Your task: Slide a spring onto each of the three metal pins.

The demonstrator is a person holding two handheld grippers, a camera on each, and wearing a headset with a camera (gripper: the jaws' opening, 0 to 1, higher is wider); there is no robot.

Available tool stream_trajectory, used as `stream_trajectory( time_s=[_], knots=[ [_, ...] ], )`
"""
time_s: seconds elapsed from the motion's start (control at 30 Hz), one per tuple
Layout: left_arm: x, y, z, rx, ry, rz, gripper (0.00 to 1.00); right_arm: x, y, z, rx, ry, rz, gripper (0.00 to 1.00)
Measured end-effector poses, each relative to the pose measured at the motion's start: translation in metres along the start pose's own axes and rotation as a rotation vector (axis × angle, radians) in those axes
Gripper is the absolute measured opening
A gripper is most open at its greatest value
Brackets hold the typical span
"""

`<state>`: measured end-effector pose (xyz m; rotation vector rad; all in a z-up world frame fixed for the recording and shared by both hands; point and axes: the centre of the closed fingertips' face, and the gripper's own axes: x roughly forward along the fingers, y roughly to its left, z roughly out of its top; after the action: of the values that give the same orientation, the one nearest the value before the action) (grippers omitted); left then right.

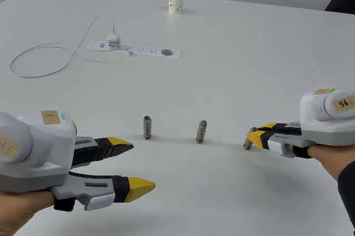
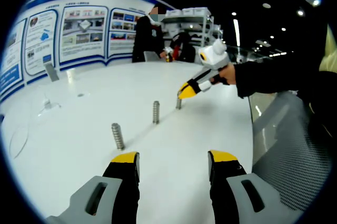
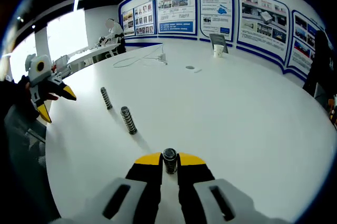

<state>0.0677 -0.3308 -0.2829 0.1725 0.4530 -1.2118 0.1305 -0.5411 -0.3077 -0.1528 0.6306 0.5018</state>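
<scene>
- Three springs stood upright in a row on the white table (image 1: 238, 75): the left spring (image 1: 147, 127), the middle spring (image 1: 201, 131) and the right spring (image 1: 248, 144) (the pins inside the coils could not be made out).
- The right spring sat at the yellow tips of the right gripper (image 1: 256, 136), which partly hid it in the head view.
- In the right gripper view, the right spring (image 3: 169, 162) stood between the two jaws of the right gripper (image 3: 169, 158). The jaws were drawn in to a narrow gap, and both inner faces were against the coil.
- The left spring and the middle spring stood free, with neither gripper touching them. The middle spring was near the right gripper, and the left spring was nearer the left gripper.
- The left gripper (image 1: 133, 165) was held low over the near left part of the table. Its jaws were spread wide, with nothing between them.
- In the left gripper view, bare table showed between the tips of the left gripper (image 2: 174, 158). The row ran away from it: left spring (image 2: 118, 136), middle spring (image 2: 156, 112), right spring (image 2: 178, 103).
- A power strip (image 1: 136, 49) lay well beyond the row, with a white cable (image 1: 39, 61) looped to its left.
- A paper cup (image 1: 176, 1) stood near the far edge of the table.
</scene>
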Motion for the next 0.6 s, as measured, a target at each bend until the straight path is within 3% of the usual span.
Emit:
stream_trajectory(
  time_s=[0.3,0.6],
  knots=[
    [-0.0001,0.0002,0.0008,0.001,-0.002,0.0,0.54,0.0003,0.0011,-0.0022,-0.007,0.01,0.003,0.13],
    [-0.0008,0.0001,0.0019,0.002,-0.006,0.001,0.54,-0.0014,-0.0024,-0.0042,-0.024,0.008,-0.006,0.2]
  ],
)
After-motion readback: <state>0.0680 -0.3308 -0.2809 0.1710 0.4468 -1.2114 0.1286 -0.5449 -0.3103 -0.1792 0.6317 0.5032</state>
